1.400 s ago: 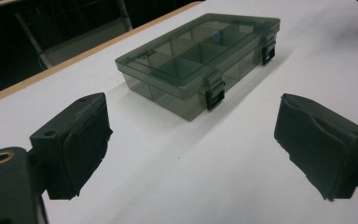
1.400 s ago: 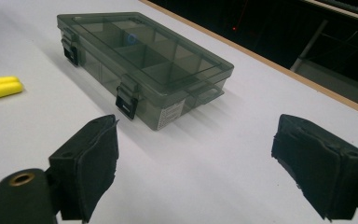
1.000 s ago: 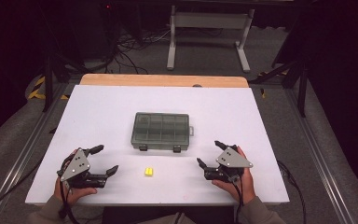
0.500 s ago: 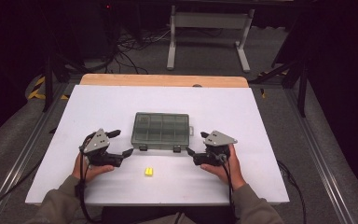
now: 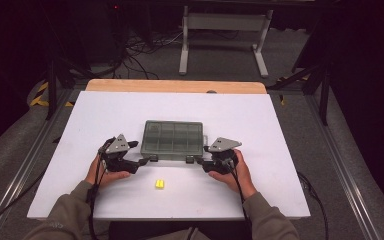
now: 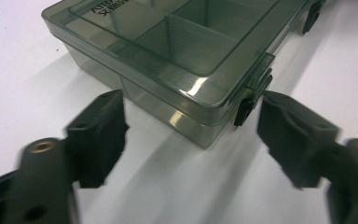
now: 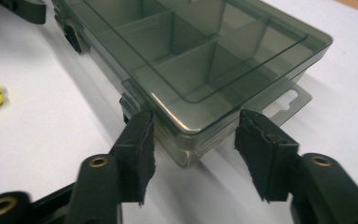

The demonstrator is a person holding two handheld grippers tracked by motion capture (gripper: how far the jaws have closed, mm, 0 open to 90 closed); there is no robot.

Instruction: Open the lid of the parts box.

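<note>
A smoky grey clear compartment box (image 5: 173,140) lies lid down in the middle of the white table (image 5: 105,115). My left gripper (image 5: 143,153) stands open at the box's front left corner (image 6: 186,84), and a black latch (image 6: 243,110) sits just inside its right jaw. My right gripper (image 5: 197,154) is open around the front right corner of the box (image 7: 191,70), one jaw on either side; its left jaw is close to a latch (image 7: 129,100). A small yellow piece (image 5: 159,184) lies in front of the box between the two hands.
The box has a clear hang tab (image 7: 286,100) at its right end. The other gripper's jaw (image 7: 28,10) shows at the far corner. A wooden strip (image 5: 175,86) runs along the table's far edge, with a metal stand (image 5: 220,30) and cables on the floor behind.
Both grippers have moved forward and inward from the table's front edge to the box's front corners. The box and the yellow piece have not moved.
</note>
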